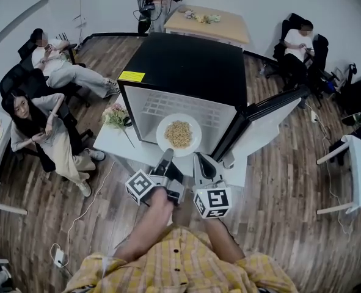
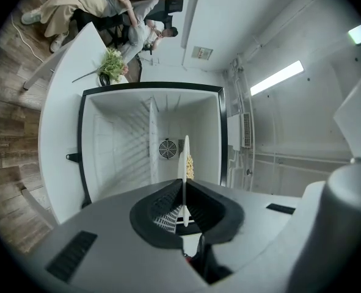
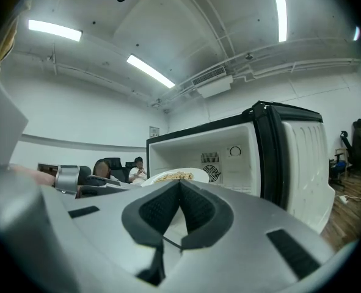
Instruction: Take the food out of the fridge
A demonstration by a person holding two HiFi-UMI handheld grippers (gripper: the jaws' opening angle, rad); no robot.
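A white plate (image 1: 191, 144) of pale noodles (image 1: 178, 133) hangs just in front of the open black mini fridge (image 1: 186, 66), whose door (image 1: 259, 124) swings out to the right. My left gripper (image 1: 166, 156) is shut on the plate's near rim. In the left gripper view the plate (image 2: 184, 157) stands edge-on between the left gripper's (image 2: 183, 206) pads, with the bare white fridge interior (image 2: 125, 139) behind it. My right gripper (image 1: 201, 162) sits beside the plate's right edge, jaws together with nothing between them. In the right gripper view the plate (image 3: 174, 176) shows just past the right gripper (image 3: 180, 191).
The fridge stands on a white table (image 1: 116, 140) with a bunch of flowers (image 1: 115, 116) at its left. People sit on chairs at the left (image 1: 46, 127) and the back right (image 1: 299, 41). A wooden table (image 1: 229, 26) stands behind the fridge. A cable (image 1: 82, 209) lies on the wooden floor.
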